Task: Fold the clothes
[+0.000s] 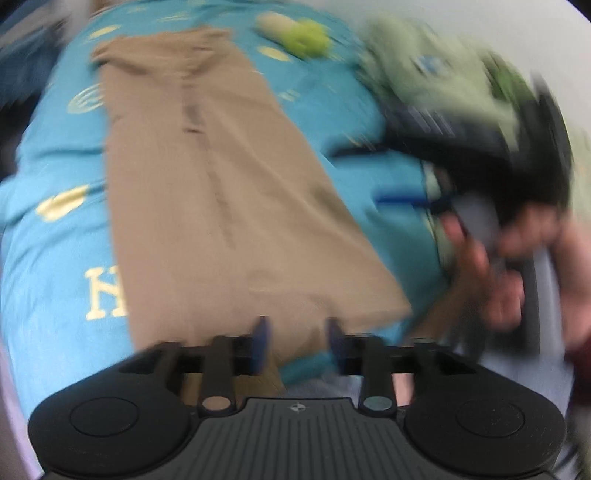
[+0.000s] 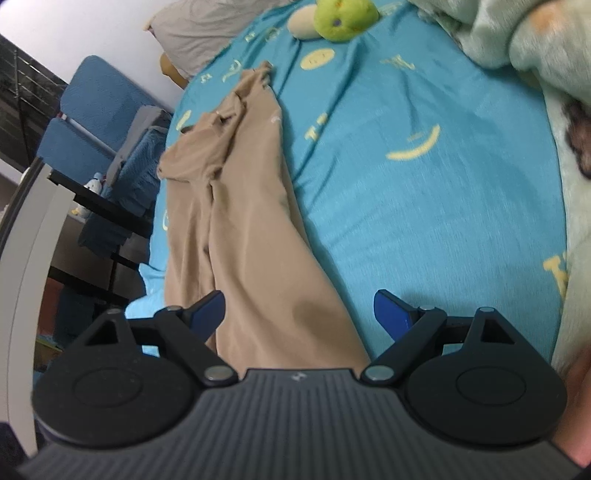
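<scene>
Blue pads sit nearest my lens on both sides. My right gripper [image 2: 299,314] has its tongs spread wide apart, straddling the hem end of the trousers [image 2: 240,221] with nothing clamped. My left gripper [image 1: 297,341] is blurred by motion; its tongs stand a little apart, narrower than the right's, over the near edge of the trousers [image 1: 207,177], and I see no cloth pinched between them, though the blur leaves some doubt.

Taking the trousers as my landmark: they lie lengthwise on the sheet [image 2: 406,166], running away from me toward the head of the bed. Beyond their far end rests a green toy [image 2: 343,18]; a grey pillow [image 2: 199,29] lies off to the far left of them. To their right, well apart, is a pale green blanket [image 2: 517,33]. Left of them, past the bed edge, stands a blue chair [image 2: 96,110].

In the left view the trousers look flattened into one long strip, with a seam line down the middle, so I judge the legs are already laid one on the other. In the right view the waist end is bunched and rumpled. By my reckoning the lengthwise fold is done, while the crosswise folds, hem toward waist, are not yet made.
</scene>
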{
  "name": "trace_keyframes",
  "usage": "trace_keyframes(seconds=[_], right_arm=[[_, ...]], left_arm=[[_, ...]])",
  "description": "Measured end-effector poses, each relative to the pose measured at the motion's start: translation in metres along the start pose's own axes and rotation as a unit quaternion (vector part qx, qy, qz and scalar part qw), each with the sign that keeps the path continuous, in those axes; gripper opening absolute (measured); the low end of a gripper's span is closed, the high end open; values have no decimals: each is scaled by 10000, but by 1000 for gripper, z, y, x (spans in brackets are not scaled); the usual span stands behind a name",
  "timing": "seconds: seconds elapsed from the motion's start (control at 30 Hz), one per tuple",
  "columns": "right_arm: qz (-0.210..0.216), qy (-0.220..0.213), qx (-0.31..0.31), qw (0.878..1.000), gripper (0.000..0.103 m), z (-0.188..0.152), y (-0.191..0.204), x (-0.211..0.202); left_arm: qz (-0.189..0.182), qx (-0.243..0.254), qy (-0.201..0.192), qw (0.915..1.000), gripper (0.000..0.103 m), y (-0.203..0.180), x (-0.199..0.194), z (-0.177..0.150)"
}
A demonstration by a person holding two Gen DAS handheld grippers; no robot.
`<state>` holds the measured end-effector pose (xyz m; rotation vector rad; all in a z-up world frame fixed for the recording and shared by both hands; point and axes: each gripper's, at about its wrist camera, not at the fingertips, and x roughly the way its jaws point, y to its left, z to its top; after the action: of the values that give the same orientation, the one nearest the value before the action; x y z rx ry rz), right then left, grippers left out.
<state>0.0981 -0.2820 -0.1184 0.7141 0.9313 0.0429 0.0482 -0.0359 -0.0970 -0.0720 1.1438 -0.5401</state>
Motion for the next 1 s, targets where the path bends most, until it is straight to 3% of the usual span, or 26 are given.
trace_keyframes(seconds=[0.03,0.1,0.2,0.3,0.37,0.5,0.6,0.63,0.67,0.77,0.8,0.83,0.93,1.0], right_arm=[[-4,71,26,10000,89,-1,-1,2],[-31,243,40,9997,89,-3,-2,10],[-337,489,-58,9982,89,-7,1,24],[-457,606,-237,9968,90,-12,6,30],[-467,698,-319,9960,90,-16,8,30],[-393,1126,-299,9924,91,-29,12,29],[-434,1498,-675,9855,90,-44,26,29],[-467,1570,-818,9831,89,-49,31,28],[-531,1636,-989,9801,86,-54,36,28],[-840,1791,-1720,9650,52,-69,56,28],[-929,1808,-1945,9596,21,-70,61,26],[-957,1783,-2067,9572,15,-68,65,22],[-861,1569,-2457,9527,14,-63,77,1],[-545,1267,-2389,9612,13,-56,79,-28]], left_arm=[[9,-379,-141,9992,66,14,-2,1],[64,-1111,-383,9930,69,42,-4,3],[364,-1942,-376,9796,72,77,5,-3],[195,-2504,-235,9677,72,97,9,-7],[108,-2517,-220,9675,74,96,8,-7],[-174,-2151,158,9763,73,78,14,-10],[-201,-1882,386,9812,52,64,15,-13],[-216,-1832,458,9818,35,60,15,-14],[-126,-1759,485,9831,17,56,15,-16],[14,-1706,392,9846,3,55,10,-16],[3,-1689,249,9853,3,58,6,-15],[-3,-1646,40,9864,3,56,-3,-16],[-162,-1567,-599,9857,2,51,-39,-20],[-327,-1576,-992,9820,2,48,-70,-22]])
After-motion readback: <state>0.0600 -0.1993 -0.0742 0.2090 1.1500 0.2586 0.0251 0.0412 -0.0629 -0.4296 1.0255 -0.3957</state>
